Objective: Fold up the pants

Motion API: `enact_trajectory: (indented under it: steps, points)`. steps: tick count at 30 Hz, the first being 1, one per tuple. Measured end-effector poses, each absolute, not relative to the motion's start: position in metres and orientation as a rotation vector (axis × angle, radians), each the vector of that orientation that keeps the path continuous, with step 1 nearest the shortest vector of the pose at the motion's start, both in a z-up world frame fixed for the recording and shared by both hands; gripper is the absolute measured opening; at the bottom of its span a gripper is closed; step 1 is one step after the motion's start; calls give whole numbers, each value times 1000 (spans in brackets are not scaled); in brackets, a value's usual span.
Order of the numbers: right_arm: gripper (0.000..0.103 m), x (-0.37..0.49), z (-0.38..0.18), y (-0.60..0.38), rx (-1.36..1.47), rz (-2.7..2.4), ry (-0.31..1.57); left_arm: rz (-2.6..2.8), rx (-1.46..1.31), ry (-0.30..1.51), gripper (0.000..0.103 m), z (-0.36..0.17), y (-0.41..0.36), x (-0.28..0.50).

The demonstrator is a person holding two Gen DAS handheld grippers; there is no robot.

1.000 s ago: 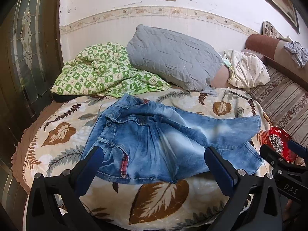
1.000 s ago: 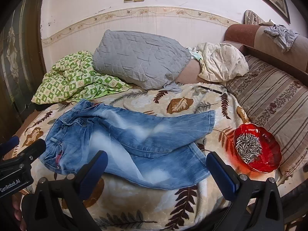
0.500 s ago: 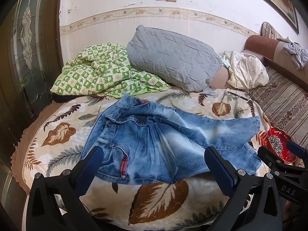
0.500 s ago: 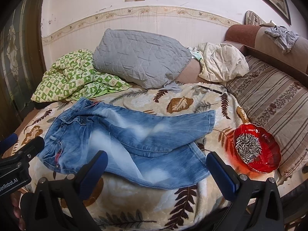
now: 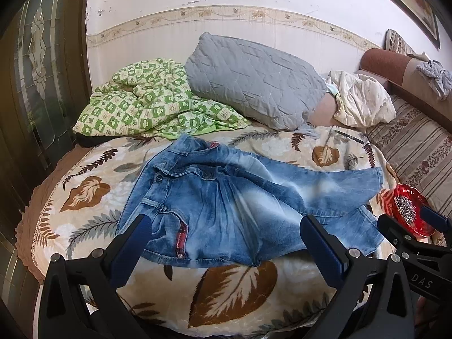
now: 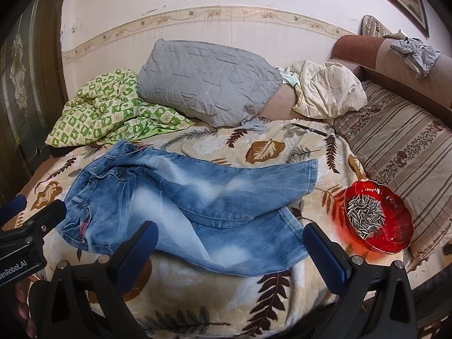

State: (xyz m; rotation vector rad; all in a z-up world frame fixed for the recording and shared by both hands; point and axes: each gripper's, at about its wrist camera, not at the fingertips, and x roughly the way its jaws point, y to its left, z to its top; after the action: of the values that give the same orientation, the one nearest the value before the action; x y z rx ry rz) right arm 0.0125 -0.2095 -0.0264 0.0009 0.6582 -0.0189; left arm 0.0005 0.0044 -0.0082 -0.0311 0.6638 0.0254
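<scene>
Faded blue jeans lie spread and crumpled on a leaf-print blanket, waistband at the left, legs crossed to the right. They also show in the right wrist view. My left gripper is open and empty, just above the near edge of the jeans by the waist. My right gripper is open and empty, over the near leg hem. Each gripper shows at the edge of the other's view, the right one and the left one.
A red glass bowl of seeds sits at the blanket's right edge. A grey pillow, a green checked quilt and a cream cloth lie at the back. A pen lies near them. A striped sofa cushion is on the right.
Both grippers have shifted only slightly; the right gripper sits a little further right and down in the left wrist view. The jeans have not moved.
</scene>
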Motion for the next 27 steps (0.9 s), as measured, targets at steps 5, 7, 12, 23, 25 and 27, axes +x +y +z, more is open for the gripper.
enact_trajectory:
  steps: [5,7,12,23,25,27]
  points:
    - [103,13,-28,-208,0,-17,663,24,-31,666,103,-9,4,0]
    - [103,13,-29,-208,-2,-15,665,22,-31,668,103,-9,4,1]
    - [103,14,-29,-207,-2,-15,665,20,-30,671,103,-11,4,1]
    - [103,17,-33,-207,-3,-16,672,17,-24,689,103,-15,1,6]
    - [103,19,-34,-208,0,-17,677,17,-24,694,103,-16,1,8]
    - [103,21,-36,-209,3,-19,683,18,-24,699,103,-17,-1,9]
